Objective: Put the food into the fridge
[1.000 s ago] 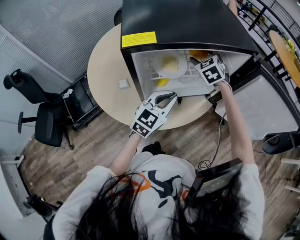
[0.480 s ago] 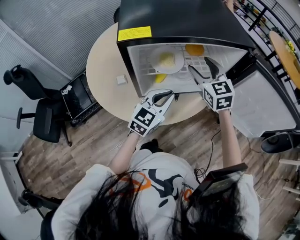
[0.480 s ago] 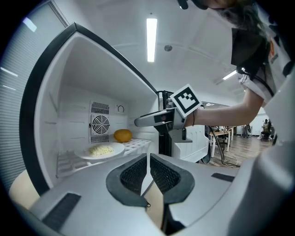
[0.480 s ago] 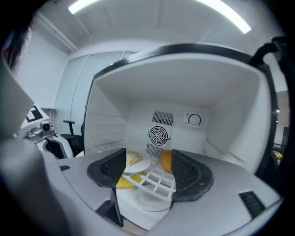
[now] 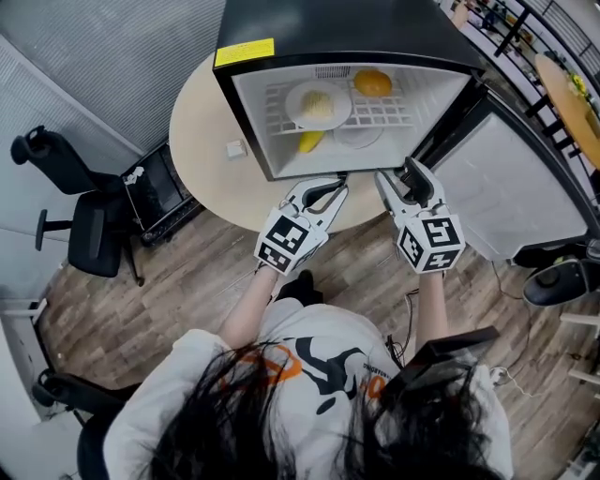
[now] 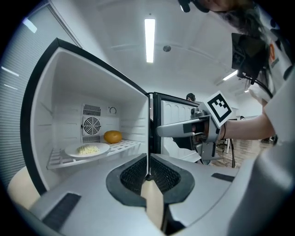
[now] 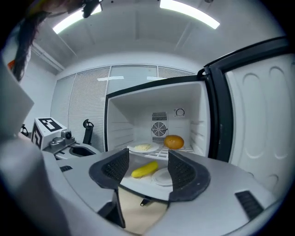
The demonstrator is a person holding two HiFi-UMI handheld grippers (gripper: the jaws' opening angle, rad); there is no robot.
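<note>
Fridge (image 5: 328,23), one orange (image 5: 373,83), one banana (image 5: 310,142), perhaps two plates (image 5: 293,100)

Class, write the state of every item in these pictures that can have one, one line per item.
Fridge door, swung wide open.
Plate of food, resting on the upper wire shelf.
Orange, whole, on the same shelf.
Banana, unpeeled, lying below the shelf.
Left gripper, fingers shut, empty.
Right gripper, fingers apart, just been closing, nothing between them.
</note>
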